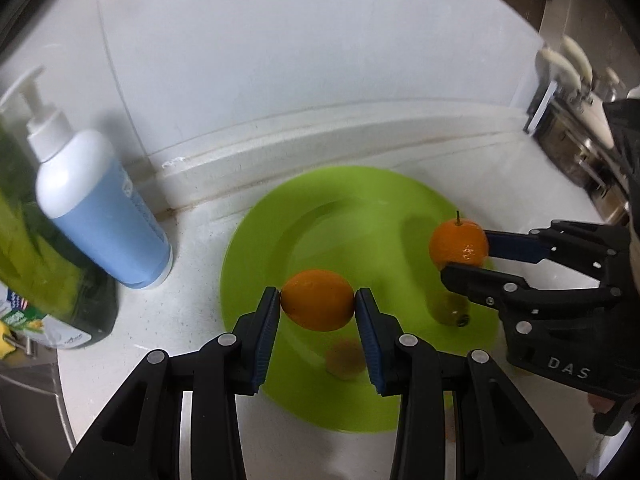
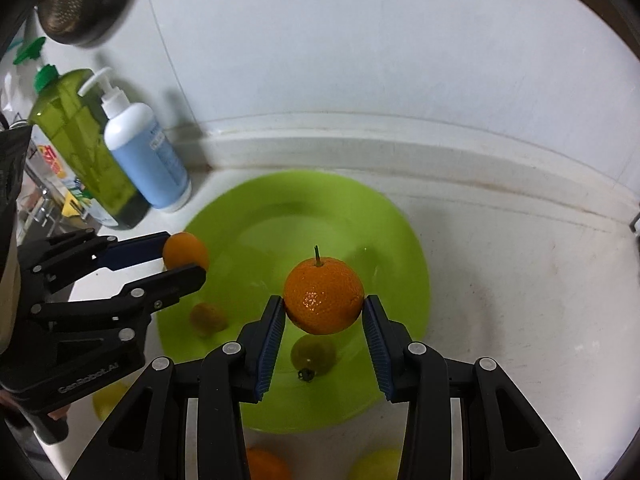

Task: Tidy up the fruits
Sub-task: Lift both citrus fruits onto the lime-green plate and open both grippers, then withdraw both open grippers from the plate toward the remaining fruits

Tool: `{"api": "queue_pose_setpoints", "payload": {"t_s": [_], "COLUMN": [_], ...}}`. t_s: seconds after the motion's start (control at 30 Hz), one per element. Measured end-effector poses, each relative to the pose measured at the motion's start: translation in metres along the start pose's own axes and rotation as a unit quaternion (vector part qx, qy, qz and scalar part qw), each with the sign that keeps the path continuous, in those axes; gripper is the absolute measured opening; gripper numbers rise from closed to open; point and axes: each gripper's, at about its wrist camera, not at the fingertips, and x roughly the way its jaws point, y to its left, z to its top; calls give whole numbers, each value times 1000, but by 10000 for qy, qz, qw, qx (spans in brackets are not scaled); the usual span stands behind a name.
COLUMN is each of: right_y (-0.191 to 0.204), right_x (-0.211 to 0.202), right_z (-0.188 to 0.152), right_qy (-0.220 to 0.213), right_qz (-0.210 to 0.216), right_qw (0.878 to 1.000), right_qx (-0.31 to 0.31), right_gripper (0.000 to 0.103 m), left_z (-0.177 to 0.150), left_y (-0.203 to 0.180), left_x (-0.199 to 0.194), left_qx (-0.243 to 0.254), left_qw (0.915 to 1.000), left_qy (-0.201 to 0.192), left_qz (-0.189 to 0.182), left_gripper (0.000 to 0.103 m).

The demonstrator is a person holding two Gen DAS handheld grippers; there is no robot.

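Note:
A lime-green plate lies on the white counter; it also shows in the right wrist view. My left gripper is shut on a smooth orange and holds it above the plate's left part. My right gripper is shut on a stemmed orange and holds it above the plate's right part. Each gripper shows in the other's view, the right and the left. Reflections of both fruits show on the plate.
A blue-and-white pump bottle and a green bottle stand left of the plate by the wall. More fruit, an orange and a yellow one, lies on the counter near the plate's front rim. A stove edge is at the right.

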Motion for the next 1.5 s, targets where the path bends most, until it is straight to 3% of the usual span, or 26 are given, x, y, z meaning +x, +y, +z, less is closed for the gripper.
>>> {"api": "queue_pose_setpoints", "payload": {"t_s": [0.13,0.17,0.3,0.57,0.63,0.83,0.87,1.13,1.5], "right_y": [-2,-2,-4,-4,-5,-6,-6,4,31], "right_x": [15,18,27,28,25,10,8,-50,-121], "right_z": [0,1,1,4,4,-1,-1,-15,-52], "right_qy": [204,212,312,202,135,-53,174,-374,-1020], "right_qz": [-28,253,226,223,209,217,-6,-13,-201], "right_qw": [9998,9993,9992,9995,9997,9997,9998,9993,9945], "right_qx": [8,-165,-129,-120,-87,36,54,79,101], "right_gripper": [41,41,41,41,41,41,42,43,62], "left_z": [0,2,1,3,4,1,0,-12,-58], "left_y": [-2,-4,-4,2,3,5,3,-7,-22], "left_x": [15,17,28,38,34,7,1,-59,-135], "left_qx": [157,186,235,134,74,-3,-6,22,-54], "left_qw": [9997,9996,9990,9989,9991,9999,10000,9984,9922], "left_qy": [191,226,373,454,409,127,59,-528,-1222], "left_qz": [34,42,-7,-74,-79,-38,-27,180,250], "left_gripper": [38,38,39,39,44,48,48,59,64]}}
